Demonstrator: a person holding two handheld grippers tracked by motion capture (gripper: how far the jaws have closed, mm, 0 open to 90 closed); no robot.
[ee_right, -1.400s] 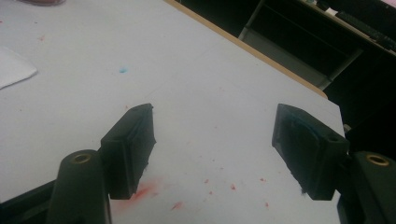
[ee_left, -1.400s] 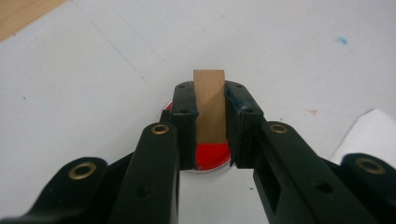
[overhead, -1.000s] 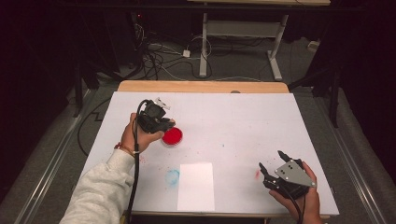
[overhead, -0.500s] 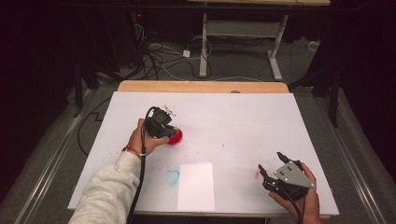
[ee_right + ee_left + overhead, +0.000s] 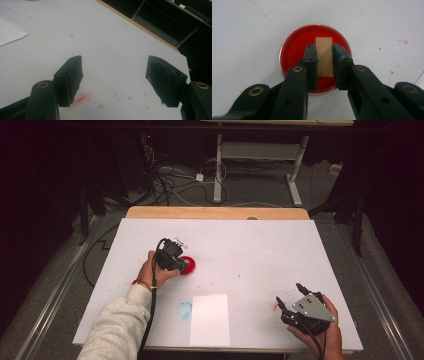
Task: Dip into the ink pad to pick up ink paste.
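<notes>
A small wooden block point(image 5: 324, 56) is clamped between the pads of my left gripper point(image 5: 324, 53). It hangs right over a round dish of red paint point(image 5: 294, 50). In the high view the left gripper point(image 5: 173, 254) covers most of the red dish point(image 5: 188, 266), left of the table's middle. My right gripper point(image 5: 289, 296) rests near the front right corner with its jaws wide apart. Between the right gripper's black pads point(image 5: 70, 76) lies only bare white table with red specks.
A white sheet of paper point(image 5: 210, 319) lies at the front edge, with a blue paint smear point(image 5: 184, 309) at its left. A red smear point(image 5: 81, 98) marks the table by the right gripper. A wooden strip point(image 5: 217, 213) runs along the far edge of the white table point(image 5: 260, 250).
My left gripper has come down with the block and moved right over the red dish, which now shows only partly. The right gripper has stayed put.
</notes>
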